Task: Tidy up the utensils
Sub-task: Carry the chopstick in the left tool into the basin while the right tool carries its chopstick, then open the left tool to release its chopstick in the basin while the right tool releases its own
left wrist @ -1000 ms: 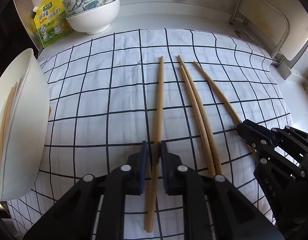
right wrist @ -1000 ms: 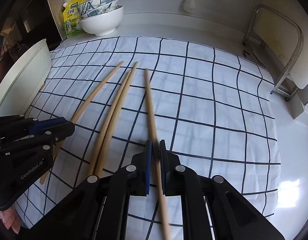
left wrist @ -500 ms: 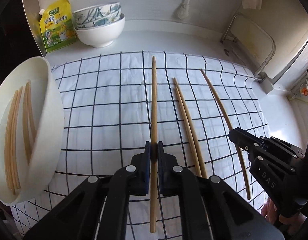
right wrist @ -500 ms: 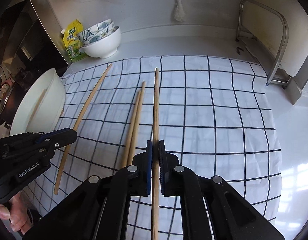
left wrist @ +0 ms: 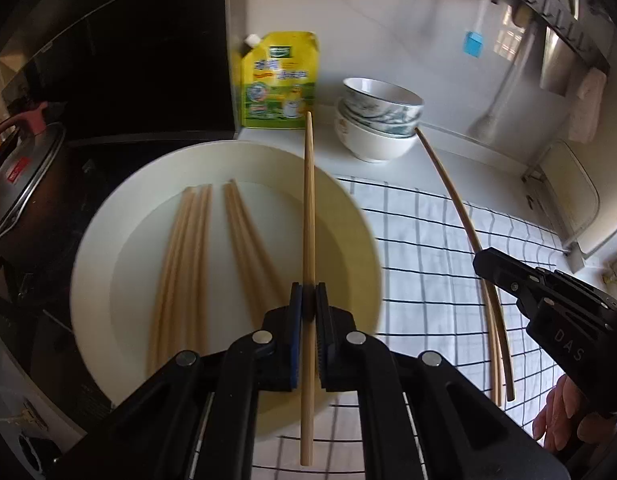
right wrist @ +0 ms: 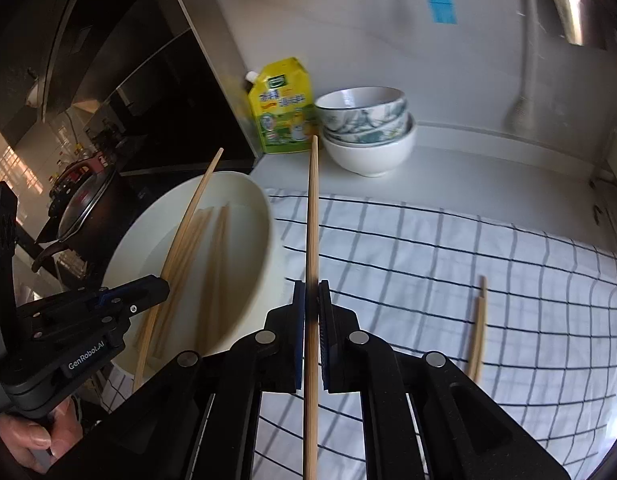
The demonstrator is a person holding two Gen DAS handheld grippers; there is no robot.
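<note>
The left hand-held gripper is squeezed shut on one chopstick, held up over the big white plate that sits at the left edge of the checked cloth. The right hand-held gripper is squeezed shut on another chopstick, above the cloth just beside the plate's right rim.

Each stick is long and pinched at only one spot. It could swing or slip out if the hand tips too fast. If the left one is let go too high, it may bounce on the plate and roll off, or land across the chopsticks already on the plate. The two grippers are near each other, so the sticks could bump in the air.

The stacked bowls and the yellow pouch stand at the back of the table, near the far tips of the sticks. A long tip could poke them. A dark pot sits past the plate on the left. Two more chopsticks lie on the cloth, waiting.
</note>
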